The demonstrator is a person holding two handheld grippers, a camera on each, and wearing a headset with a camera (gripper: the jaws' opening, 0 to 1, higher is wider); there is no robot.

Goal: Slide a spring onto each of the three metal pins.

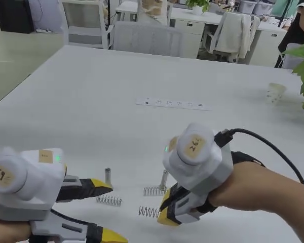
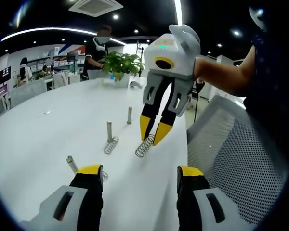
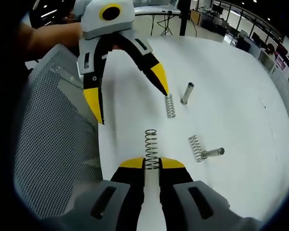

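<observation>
Right gripper (image 3: 151,163) clamped on one spring (image 3: 151,139), near table (image 3: 231,72) edge. Left gripper (image 2: 139,171) jaws apart beside second spring (image 3: 170,106). Third spring (image 3: 195,147) lies at a pin (image 3: 213,153) foot. Pins look bare; judged all three left.

You have three coiled steel wire springs (image 3: 170,105) (image 3: 151,142) (image 3: 194,146) on the white counter (image 3: 231,72); three short grey metal pins (image 2: 129,115) (image 2: 109,131) (image 2: 71,163); two yellow-tipped tools, your left tongs (image 2: 139,171) and right tongs (image 3: 151,162).
</observation>
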